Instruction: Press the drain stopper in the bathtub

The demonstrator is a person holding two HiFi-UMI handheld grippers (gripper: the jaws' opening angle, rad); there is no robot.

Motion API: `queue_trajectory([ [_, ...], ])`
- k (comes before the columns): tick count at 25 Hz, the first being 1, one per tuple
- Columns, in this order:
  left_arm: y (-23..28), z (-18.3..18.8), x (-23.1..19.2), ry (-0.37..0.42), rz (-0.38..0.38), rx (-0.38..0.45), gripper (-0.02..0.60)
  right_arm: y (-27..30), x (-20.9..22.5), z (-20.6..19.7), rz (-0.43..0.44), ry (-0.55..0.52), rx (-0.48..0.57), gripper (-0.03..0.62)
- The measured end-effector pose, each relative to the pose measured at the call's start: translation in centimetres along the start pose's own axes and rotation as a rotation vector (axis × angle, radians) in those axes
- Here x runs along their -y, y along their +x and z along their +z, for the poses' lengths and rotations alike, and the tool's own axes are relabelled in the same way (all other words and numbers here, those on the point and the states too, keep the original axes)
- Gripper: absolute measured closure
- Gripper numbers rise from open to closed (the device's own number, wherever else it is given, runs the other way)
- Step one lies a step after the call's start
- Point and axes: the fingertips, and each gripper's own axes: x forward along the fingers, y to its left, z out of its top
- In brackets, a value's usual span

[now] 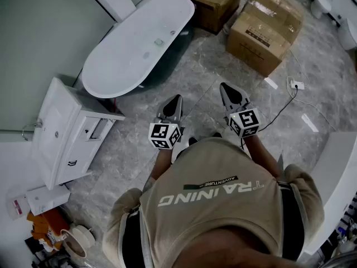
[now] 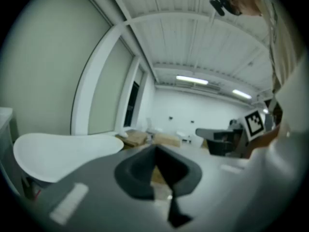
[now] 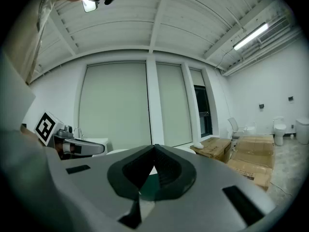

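Observation:
The white oval bathtub (image 1: 125,57) stands at the upper left of the head view, on a grey marble floor. A small grey fitting (image 1: 158,42) and a round spot (image 1: 146,54) show on its bottom; I cannot tell which is the drain stopper. My left gripper (image 1: 177,98) and right gripper (image 1: 223,86) hang side by side over the floor, short of the tub and to its right. Both are shut on nothing, tips pointing away from me. In the left gripper view the tub (image 2: 58,153) lies left of the shut left gripper (image 2: 155,149). The right gripper (image 3: 154,148) is shut too.
A white vanity with a sink (image 1: 56,130) stands left of me, close to the tub's near end. Cardboard boxes (image 1: 265,29) sit beyond the grippers, another (image 1: 215,1) by the tub's far end. A cable and socket (image 1: 294,85) lie on the floor at right. A white counter edge (image 1: 334,172) is at right.

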Motion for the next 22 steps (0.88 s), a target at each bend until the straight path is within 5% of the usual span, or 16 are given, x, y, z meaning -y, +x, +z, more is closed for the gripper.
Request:
queue_trajectory([
  [13, -1.9, 0.3, -3.5, -0.007, -0.031, 0.012, 0.580, 1.8, -1.8, 0.0, -0.069, 0.016, 0.011, 0.585],
  [22, 0.1, -3.0, -3.7, -0.038, -0.091, -0.041, 0.580, 0.0, -1.6, -3.1, -0.143, 0.002, -0.086, 0.585],
])
